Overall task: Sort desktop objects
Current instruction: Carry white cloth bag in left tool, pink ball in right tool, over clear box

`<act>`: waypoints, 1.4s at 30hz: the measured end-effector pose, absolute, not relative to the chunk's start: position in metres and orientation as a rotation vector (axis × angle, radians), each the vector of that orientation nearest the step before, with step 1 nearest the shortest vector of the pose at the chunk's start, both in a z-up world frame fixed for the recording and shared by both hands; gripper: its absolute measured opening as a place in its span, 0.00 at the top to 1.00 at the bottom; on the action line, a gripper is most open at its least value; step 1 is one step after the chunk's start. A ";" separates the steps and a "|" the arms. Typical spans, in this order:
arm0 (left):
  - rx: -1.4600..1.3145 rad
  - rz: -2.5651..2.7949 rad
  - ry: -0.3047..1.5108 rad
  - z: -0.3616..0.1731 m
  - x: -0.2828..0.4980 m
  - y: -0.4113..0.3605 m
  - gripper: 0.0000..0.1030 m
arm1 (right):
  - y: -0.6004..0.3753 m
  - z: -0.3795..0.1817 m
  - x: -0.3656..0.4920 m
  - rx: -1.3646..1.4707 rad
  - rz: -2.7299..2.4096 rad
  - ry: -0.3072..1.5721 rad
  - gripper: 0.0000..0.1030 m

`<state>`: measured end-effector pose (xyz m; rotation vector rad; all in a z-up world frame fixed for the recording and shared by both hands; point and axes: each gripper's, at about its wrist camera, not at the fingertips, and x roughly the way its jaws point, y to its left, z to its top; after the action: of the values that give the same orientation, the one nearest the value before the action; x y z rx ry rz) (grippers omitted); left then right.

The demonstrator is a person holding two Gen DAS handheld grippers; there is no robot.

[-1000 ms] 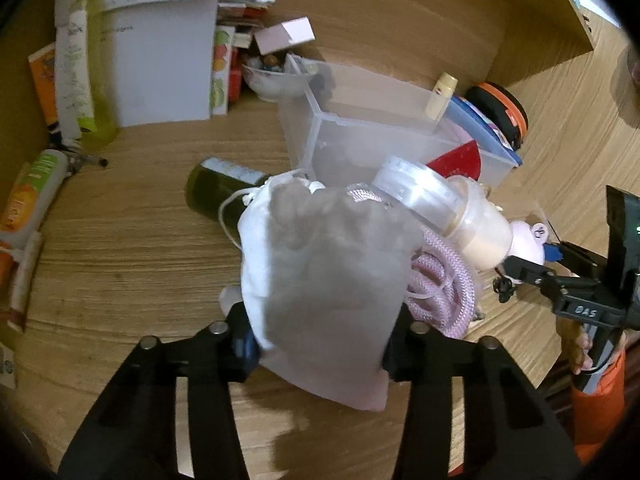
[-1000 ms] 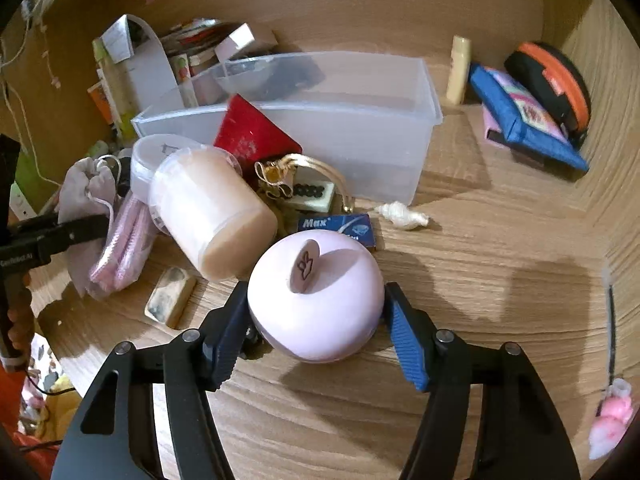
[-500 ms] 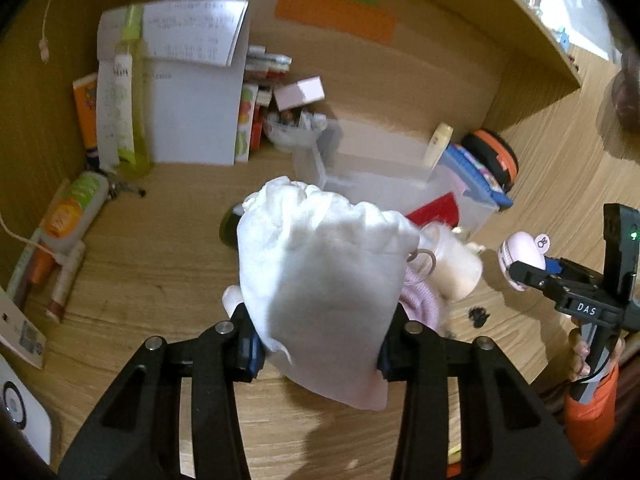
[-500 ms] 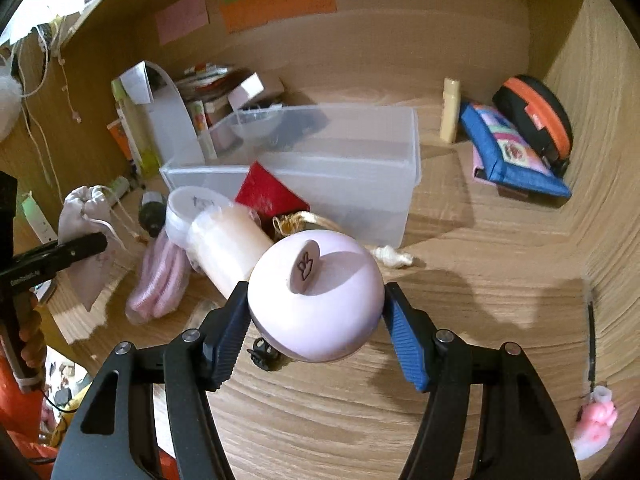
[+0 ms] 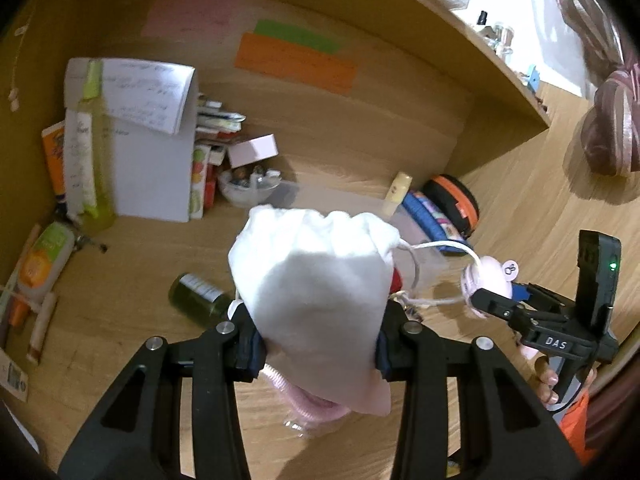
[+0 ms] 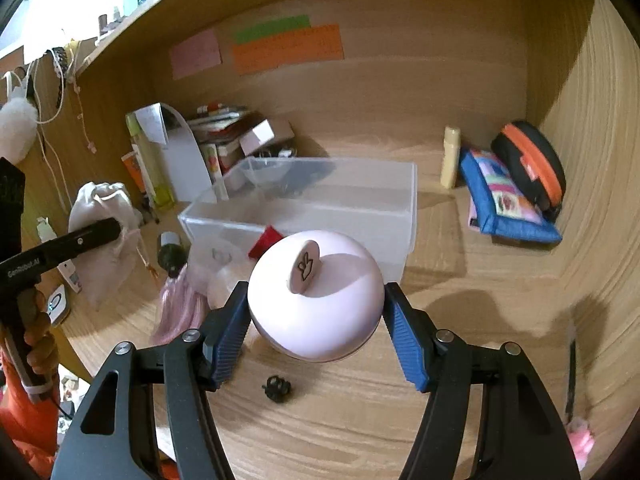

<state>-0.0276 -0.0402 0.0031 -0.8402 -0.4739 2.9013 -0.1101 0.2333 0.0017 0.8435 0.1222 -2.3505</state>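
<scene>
My left gripper (image 5: 316, 340) is shut on a white drawstring pouch (image 5: 320, 288) and holds it high above the desk; the pouch also shows in the right wrist view (image 6: 106, 236). My right gripper (image 6: 316, 320) is shut on a round pink case (image 6: 316, 296) with a small tab, lifted above the desk; the case also shows in the left wrist view (image 5: 486, 276). A clear plastic bin (image 6: 320, 204) stands behind it. A pink coiled cable (image 6: 180, 304), a dark green bottle (image 5: 196, 296) and a red piece (image 6: 266, 240) lie in front of the bin.
A blue pouch (image 6: 508, 200), an orange-black case (image 6: 528, 164) and a cream tube (image 6: 450, 158) sit at the back right. Papers, boxes and bottles (image 5: 132, 148) crowd the back left. A small black clip (image 6: 277, 389) lies on the desk. Wooden walls enclose the nook.
Both grippers have risen and pulled back from the desk, carrying the pouch and the pink case. The clutter below looks smaller and farther.
</scene>
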 end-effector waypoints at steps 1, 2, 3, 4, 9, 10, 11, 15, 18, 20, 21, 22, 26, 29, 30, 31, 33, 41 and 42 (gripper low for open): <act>-0.839 2.894 -0.475 0.005 -0.031 -0.040 0.60 | 0.233 0.004 -0.112 0.837 -2.351 0.122 0.40; -0.840 2.889 -0.474 0.006 -0.033 -0.039 0.61 | 0.233 0.008 -0.114 0.829 -2.355 0.118 0.40; -0.841 2.886 -0.468 0.007 -0.036 -0.038 0.62 | 0.233 0.010 -0.117 0.824 -2.357 0.116 0.40; -0.844 2.886 -0.461 0.007 -0.038 -0.038 0.62 | 0.233 0.011 -0.119 0.821 -2.356 0.116 0.40; -0.804 2.924 -0.412 0.015 -0.047 -0.034 0.67 | 0.231 0.015 -0.137 0.825 -2.351 0.103 0.40; -0.792 2.927 -0.411 0.017 -0.049 -0.034 0.67 | 0.231 0.015 -0.141 0.826 -2.352 0.100 0.40; -0.783 2.925 -0.412 0.019 -0.050 -0.035 0.67 | 0.230 0.015 -0.145 0.826 -2.346 0.098 0.40; -0.747 2.910 -0.429 0.030 -0.057 -0.040 0.68 | 0.226 0.018 -0.157 0.826 -2.334 0.083 0.40; -0.743 2.885 -0.451 0.036 -0.062 -0.046 0.68 | 0.222 0.019 -0.164 0.822 -2.330 0.086 0.40; -0.743 2.865 -0.474 0.039 -0.066 -0.050 0.68 | 0.219 0.020 -0.169 0.822 -2.321 0.090 0.40; -0.746 2.858 -0.484 0.040 -0.068 -0.051 0.68 | 0.217 0.020 -0.171 0.821 -2.321 0.093 0.40; -0.749 2.850 -0.494 0.040 -0.070 -0.052 0.68 | 0.216 0.020 -0.172 0.820 -2.321 0.095 0.40; -0.769 2.850 -0.488 0.038 -0.082 -0.051 0.68 | 0.212 0.021 -0.183 0.821 -2.318 0.087 0.40; -0.800 2.836 -0.482 0.033 -0.094 -0.048 0.68 | 0.209 0.019 -0.191 0.831 -2.315 0.082 0.40; -0.815 2.829 -0.479 0.030 -0.099 -0.047 0.68 | 0.208 0.019 -0.193 0.834 -2.316 0.086 0.40; -0.829 2.824 -0.477 0.028 -0.103 -0.046 0.68 | 0.207 0.017 -0.195 0.840 -2.316 0.090 0.40; -0.869 2.807 -0.473 0.021 -0.114 -0.044 0.68 | 0.204 0.014 -0.201 0.857 -2.311 0.098 0.40; -0.973 2.758 -0.486 -0.001 -0.158 -0.037 0.68 | 0.190 0.002 -0.221 0.918 -2.301 0.132 0.40; -0.982 2.763 -0.484 -0.003 -0.163 -0.037 0.68 | 0.189 0.001 -0.224 0.923 -2.298 0.131 0.40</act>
<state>-0.1626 -0.0366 -0.0029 -0.9819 -0.4841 2.7632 -0.2242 0.1886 0.0014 0.9231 0.1313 -2.2981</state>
